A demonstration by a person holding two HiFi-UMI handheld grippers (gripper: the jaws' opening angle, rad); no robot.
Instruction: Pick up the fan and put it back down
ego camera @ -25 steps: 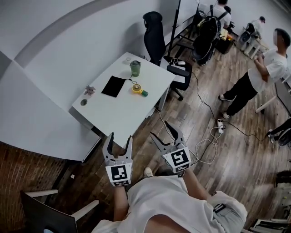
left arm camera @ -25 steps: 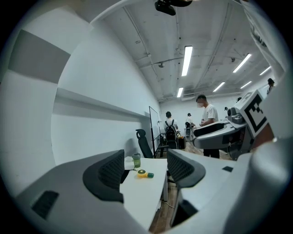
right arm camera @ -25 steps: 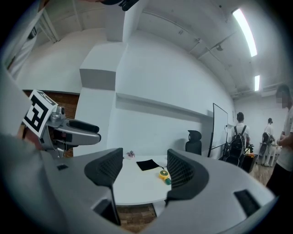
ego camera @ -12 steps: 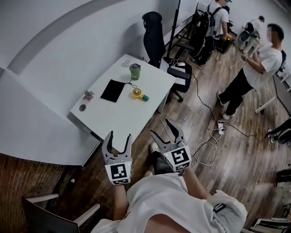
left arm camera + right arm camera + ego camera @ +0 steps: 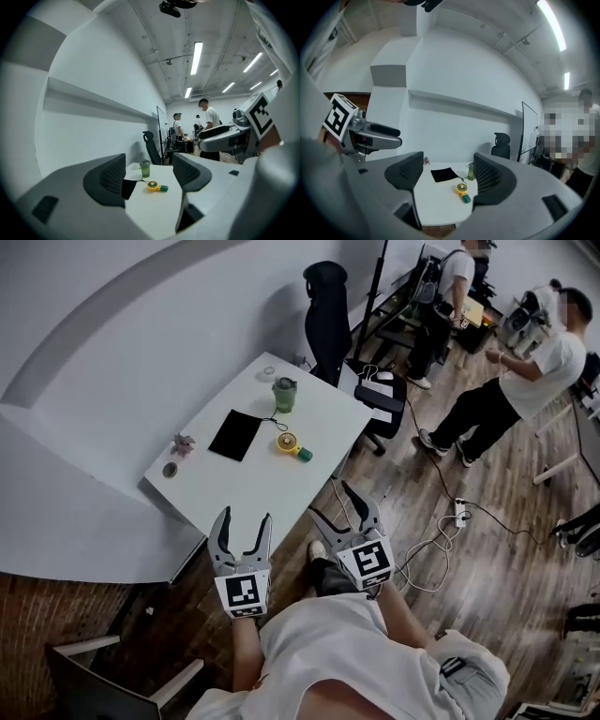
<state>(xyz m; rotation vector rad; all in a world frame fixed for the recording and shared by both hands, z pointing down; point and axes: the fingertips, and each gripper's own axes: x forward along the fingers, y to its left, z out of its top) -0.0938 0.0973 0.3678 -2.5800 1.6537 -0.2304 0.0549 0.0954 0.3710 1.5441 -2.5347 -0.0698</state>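
Lying flat: round yellow fan (image 5: 286, 442), green handle (image 5: 304, 455); left fingers (image 5: 221, 531) apart, right fingers (image 5: 364, 514) just opening, both empty.

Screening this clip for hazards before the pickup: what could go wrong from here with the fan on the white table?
1. A thin cord seems to run from the fan to the black pad. Lifting the fan could pull it taut or drag the pad.
2. The green cup stands close behind the fan, so a reach that overshoots might knock it over.
3. Loose cables lie on the floor to the person's right and could snag a foot.
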